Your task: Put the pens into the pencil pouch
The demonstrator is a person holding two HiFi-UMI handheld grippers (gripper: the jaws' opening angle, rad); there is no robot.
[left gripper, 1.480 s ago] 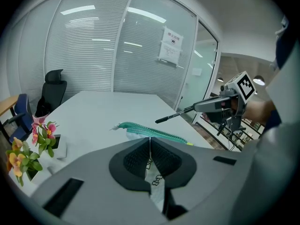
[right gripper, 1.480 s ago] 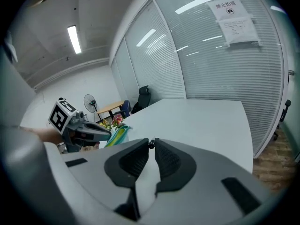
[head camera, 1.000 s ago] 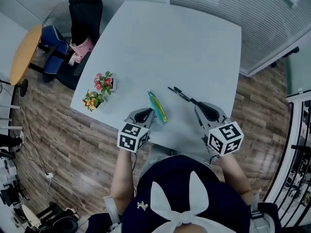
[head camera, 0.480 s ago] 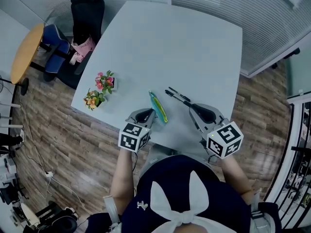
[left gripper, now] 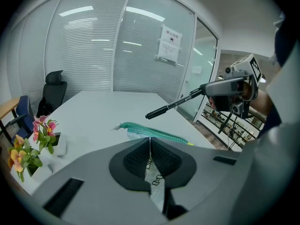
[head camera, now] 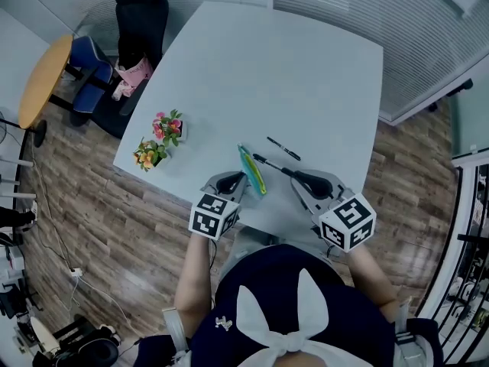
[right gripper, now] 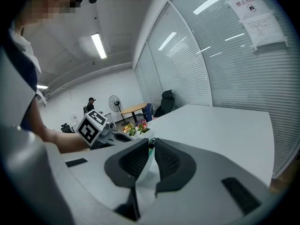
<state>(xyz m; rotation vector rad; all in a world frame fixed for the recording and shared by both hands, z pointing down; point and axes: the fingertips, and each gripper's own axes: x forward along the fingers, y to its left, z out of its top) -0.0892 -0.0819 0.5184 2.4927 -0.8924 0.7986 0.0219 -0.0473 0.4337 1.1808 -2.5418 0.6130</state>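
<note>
Spanning most of the head view, the pale bench (head camera: 290, 75) carries everything. The left tool (head camera: 238, 180) is clenched on the near end of the teal-zippered pencil pouch (head camera: 250, 170), close to the bench's six o'clock edge. At the pouch's three o'clock, the right tool (head camera: 294, 176) grips a black pen (head camera: 271, 164) aimed toward ten o'clock. Flower pots (head camera: 157, 140) stand at the pouch's nine o'clock, and a second pen (head camera: 283, 148) lies at its one o'clock.
</note>
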